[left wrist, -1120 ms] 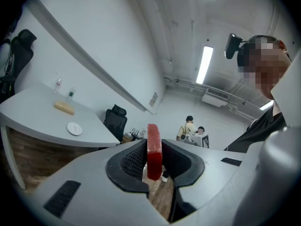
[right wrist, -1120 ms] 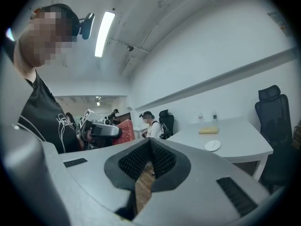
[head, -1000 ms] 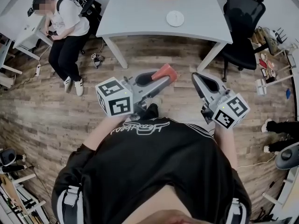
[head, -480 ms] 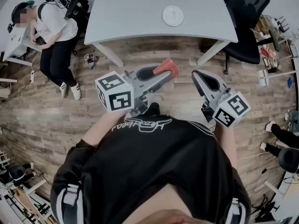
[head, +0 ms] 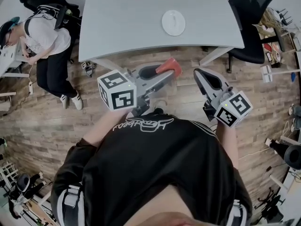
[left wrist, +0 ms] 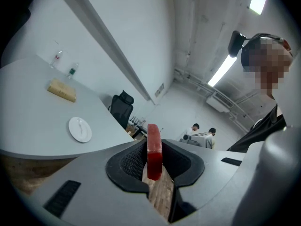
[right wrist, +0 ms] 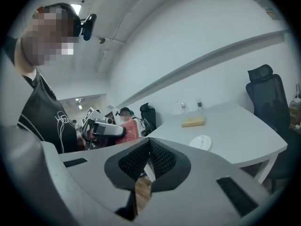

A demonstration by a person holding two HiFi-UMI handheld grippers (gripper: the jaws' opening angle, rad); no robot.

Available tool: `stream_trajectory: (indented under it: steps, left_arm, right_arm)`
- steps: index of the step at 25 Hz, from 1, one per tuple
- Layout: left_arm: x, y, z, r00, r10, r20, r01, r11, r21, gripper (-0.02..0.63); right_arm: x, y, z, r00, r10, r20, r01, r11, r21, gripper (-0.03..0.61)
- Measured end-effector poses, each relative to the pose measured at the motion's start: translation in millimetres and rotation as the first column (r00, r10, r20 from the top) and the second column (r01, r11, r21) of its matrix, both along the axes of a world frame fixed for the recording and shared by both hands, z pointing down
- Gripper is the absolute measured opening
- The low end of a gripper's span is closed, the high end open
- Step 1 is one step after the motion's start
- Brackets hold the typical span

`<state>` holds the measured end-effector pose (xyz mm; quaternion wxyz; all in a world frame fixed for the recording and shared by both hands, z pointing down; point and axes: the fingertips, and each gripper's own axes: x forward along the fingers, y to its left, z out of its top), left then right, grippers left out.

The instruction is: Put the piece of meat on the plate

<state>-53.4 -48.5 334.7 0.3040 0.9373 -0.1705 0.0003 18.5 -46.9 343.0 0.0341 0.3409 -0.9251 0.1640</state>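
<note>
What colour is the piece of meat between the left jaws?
The piece of meat is red, clearest in the left gripper view.

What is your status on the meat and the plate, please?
Left gripper shut on meat, short of the table. Right gripper shut, empty. Plate on table ahead, nothing between.

gripper [left wrist: 154, 167] clamping meat [left wrist: 154, 145], plate [left wrist: 80, 129] beyond

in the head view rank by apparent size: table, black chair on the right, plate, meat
1. table
2. black chair
3. plate and piece of meat look alike; the meat sits nearer the camera.
</note>
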Motion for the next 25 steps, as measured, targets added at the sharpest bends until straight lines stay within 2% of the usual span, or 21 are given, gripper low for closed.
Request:
stream_trajectory:
  steps: [6,13,20,25]
  left_arm:
    - [-12,-37,4,1.000,0.012,-0.003,-0.012,1.000,-0.013,0.091]
    - [-10,-47,3,0.999,0.030,-0.037,-0.030,0.999,-0.011,0.091]
    - [-14,-64,6,0.999,0.003,-0.035,-0.004,1.000,-0.028,0.091]
    - [-10,-79,4,0.999,-0.021,-0.031,0.021,0.999,-0.026,0.091]
  right_arm:
    - [-11,-35,-1,0.999,0.032,-0.007,-0.032,0.999,-0.004,0.008]
    - [-10,-41,-2,0.998,0.058,-0.040,-0.058,0.998,0.007,0.008]
    - [-5,-54,-1,0.996,0.078,-0.031,-0.077,0.997,0.009,0.008]
    - [-1,-69,-1,0.998,0.057,-0.023,-0.057,0.998,0.012,0.008]
